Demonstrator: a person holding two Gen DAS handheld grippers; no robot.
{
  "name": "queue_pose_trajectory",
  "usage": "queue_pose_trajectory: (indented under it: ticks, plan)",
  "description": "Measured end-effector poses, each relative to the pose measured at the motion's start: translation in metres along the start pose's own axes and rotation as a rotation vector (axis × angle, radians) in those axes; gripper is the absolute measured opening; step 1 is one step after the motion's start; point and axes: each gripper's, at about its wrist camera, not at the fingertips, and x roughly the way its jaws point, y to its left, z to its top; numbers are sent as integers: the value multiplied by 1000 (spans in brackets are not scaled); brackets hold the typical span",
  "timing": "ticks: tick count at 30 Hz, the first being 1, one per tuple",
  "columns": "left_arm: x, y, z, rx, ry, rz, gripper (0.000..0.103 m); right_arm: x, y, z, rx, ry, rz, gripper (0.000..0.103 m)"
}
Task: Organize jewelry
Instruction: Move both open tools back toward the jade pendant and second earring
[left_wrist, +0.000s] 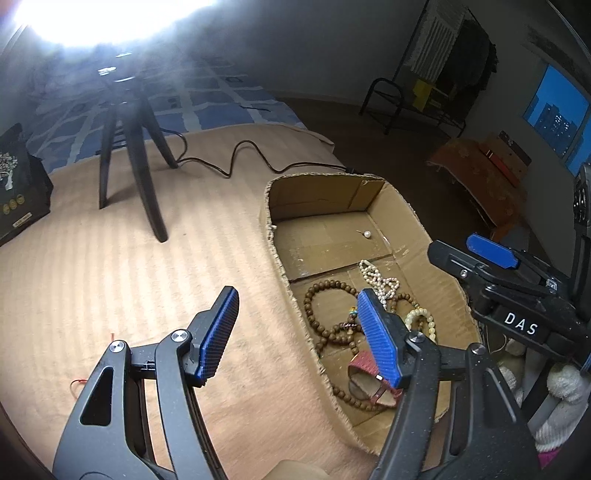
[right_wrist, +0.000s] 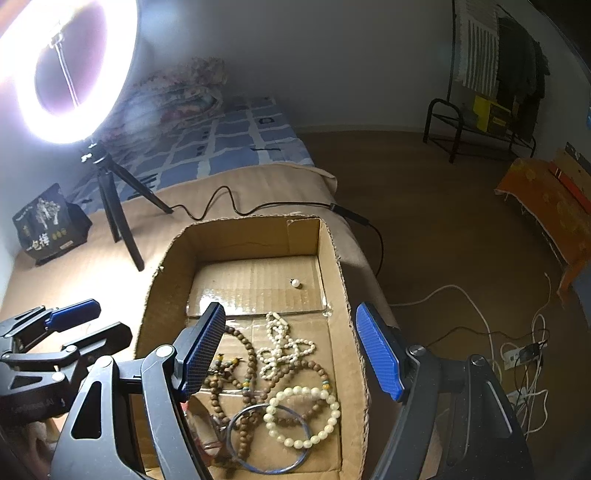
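An open cardboard box (right_wrist: 343, 266) sits on the tan bedspread with jewelry on its floor. Inside lie a brown wooden bead strand (right_wrist: 251, 354), a white pearl necklace (right_wrist: 280, 347), a pale bead bracelet (right_wrist: 332, 402), a thin blue bangle (right_wrist: 229, 443) and, farther back, a single pearl (right_wrist: 295, 283). My right gripper (right_wrist: 291, 354) hangs open above the box, nothing between its pads. My left gripper (left_wrist: 297, 336) is open and empty too, straddling the box's (left_wrist: 424, 236) left wall, one finger over the beads (left_wrist: 317, 291). A red strap (left_wrist: 365, 362) lies under that finger.
A lit ring light (right_wrist: 70, 70) on a black tripod (left_wrist: 136, 147) stands on the bedspread left of the box, its cable (left_wrist: 229, 162) running behind the box. A black printed bag (left_wrist: 18, 184) sits far left. White cords (right_wrist: 517, 350) lie on the floor at the right.
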Motion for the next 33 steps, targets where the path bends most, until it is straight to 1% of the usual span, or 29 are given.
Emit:
queue_pose_trajectory:
  ticks: [4,9,14,19,23,30,33]
  plan:
    - [-10,10,-3,-20,-9,-13,69,-7,10,-2,-27,0,-11,73]
    - [-28,22,-7,-3,-42,18,69,-16,28,-6,-85,-5,-22,73]
    - [-48,40,-15,27,-41,61,69,-26,45,-12,-94,-5,10,73]
    - [-63,66,-26,37,-35,106,69,-35,65,-18,-95,0,59,73]
    - [-75,95,-35,3,-33,128,69,-39,81,-23,-100,-3,116,73]
    - [-86,142,-55,-54,-13,158,68,-41,111,-33,-117,-44,196,73]
    - [-87,157,-63,-75,-8,157,68,-35,129,-37,-153,-17,245,74]
